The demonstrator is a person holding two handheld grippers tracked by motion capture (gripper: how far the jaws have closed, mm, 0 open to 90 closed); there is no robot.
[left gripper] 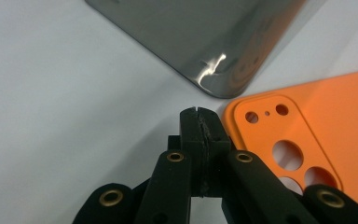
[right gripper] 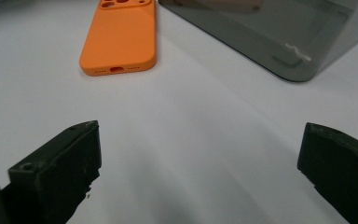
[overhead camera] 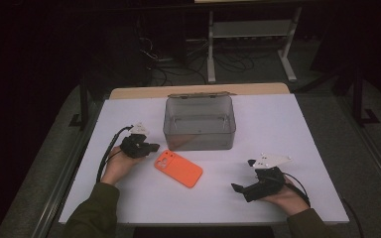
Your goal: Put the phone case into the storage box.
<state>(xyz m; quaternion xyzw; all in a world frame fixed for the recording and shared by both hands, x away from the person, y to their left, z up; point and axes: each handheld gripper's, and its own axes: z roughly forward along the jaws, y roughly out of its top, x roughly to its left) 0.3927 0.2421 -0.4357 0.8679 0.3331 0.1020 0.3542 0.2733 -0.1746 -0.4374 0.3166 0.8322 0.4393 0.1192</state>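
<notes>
I see an orange phone case (overhead camera: pixel 178 168) lying flat on the white counter (overhead camera: pixel 287 129), camera cutouts toward the left side, just in front of the smoky clear box (overhead camera: pixel 199 122), apart from it, unheld.

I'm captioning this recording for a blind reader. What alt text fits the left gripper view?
The left gripper, jaws shut on nothing, points at a white table just beside the camera-hole corner of an orange phone case. A grey translucent box sits beyond them.
</notes>
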